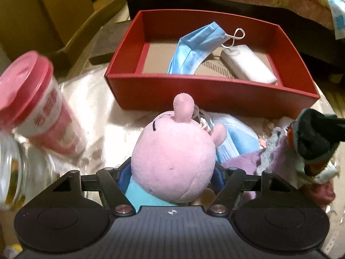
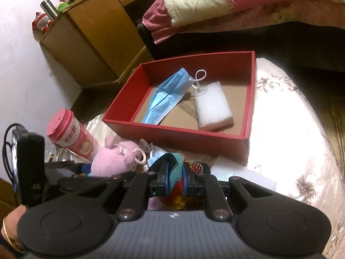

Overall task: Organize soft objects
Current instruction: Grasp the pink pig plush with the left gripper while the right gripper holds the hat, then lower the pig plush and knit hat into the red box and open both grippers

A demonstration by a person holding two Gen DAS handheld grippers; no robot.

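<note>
Left wrist view: left tool (image 1: 172, 172) spread wide around the pink plush pig (image 1: 174, 161), near the red box (image 1: 211, 92). Right tool (image 2: 174, 179) pinches a multicoloured knit sock (image 2: 173, 170).

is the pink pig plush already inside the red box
No, the pink pig plush lies on the cloth outside the red box, which holds only a blue face mask and a white sponge.

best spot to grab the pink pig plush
Grip the pink pig plush across its round head, coming down from above with the left hand-held gripper: the head is its widest, firmest-looking part and already sits between the open jaws, while the ears look too small.
</note>
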